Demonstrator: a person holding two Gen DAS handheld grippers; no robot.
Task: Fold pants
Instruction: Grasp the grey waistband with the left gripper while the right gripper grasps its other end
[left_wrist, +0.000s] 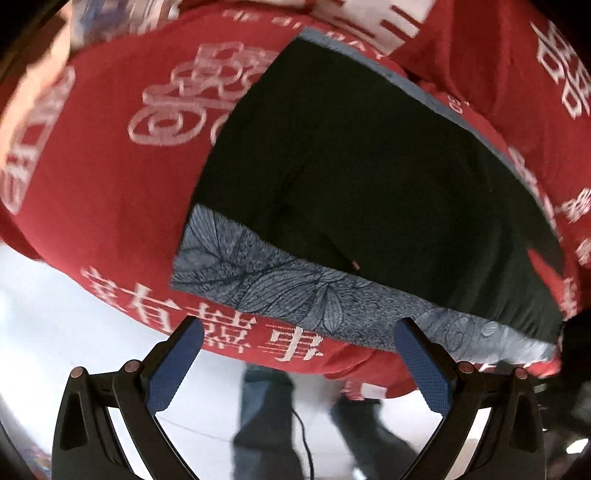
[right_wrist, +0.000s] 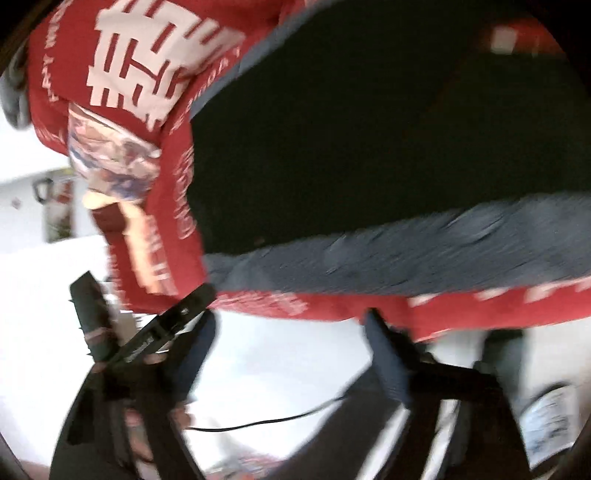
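Black pants (left_wrist: 369, 184) lie flat on a grey-blue leaf-print cloth (left_wrist: 277, 288), which rests on a red cover with white characters (left_wrist: 110, 203). My left gripper (left_wrist: 298, 325) hangs open over the near edge of the red cover, just short of the leaf-print cloth, and nothing is between its blue pads (left_wrist: 173, 369). In the blurred right wrist view the pants (right_wrist: 369, 129) fill the upper right above the same grey-blue cloth (right_wrist: 369, 251). My right gripper (right_wrist: 290, 315) stands open at the red cover's near edge (right_wrist: 258, 302), holding nothing.
Below the cover's edge is pale floor (left_wrist: 55, 332), with a person's jeans-clad legs (left_wrist: 262, 406) and a black cable (right_wrist: 258, 424). A patterned white-and-blue cloth (right_wrist: 110, 158) shows under the red cover at the left. A black device (right_wrist: 88, 314) sits beside the right gripper's left finger.
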